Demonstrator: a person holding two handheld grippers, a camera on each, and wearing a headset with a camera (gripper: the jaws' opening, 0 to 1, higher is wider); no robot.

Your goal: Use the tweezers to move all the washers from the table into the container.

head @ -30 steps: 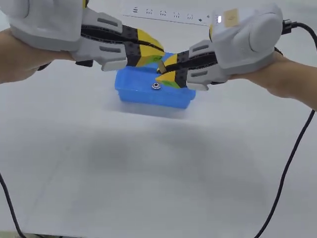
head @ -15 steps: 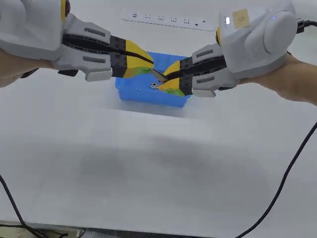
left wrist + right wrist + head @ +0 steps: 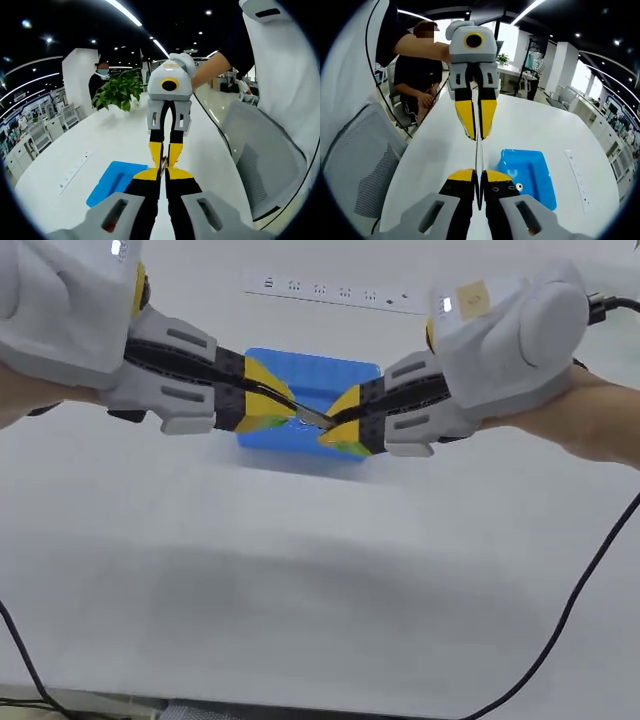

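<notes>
Head view shows the left gripper (image 3: 285,412) coming from 9 o'clock and the right gripper (image 3: 330,430) from 3 o'clock, their yellow tips almost touching above the near edge of the blue container (image 3: 320,370). Between the tips lie the thin metal tweezers (image 3: 310,416). In the right gripper view the tweezers run straight from one gripper's tips to the other's. Each gripper has its jaws pressed together on one end of the tweezers. One washer (image 3: 519,186) lies inside the container, at about 3 o'clock from the right gripper's tips in that view. A white power strip (image 3: 335,292) rests on the white table (image 3: 300,590), at 12 o'clock beyond the container.
</notes>
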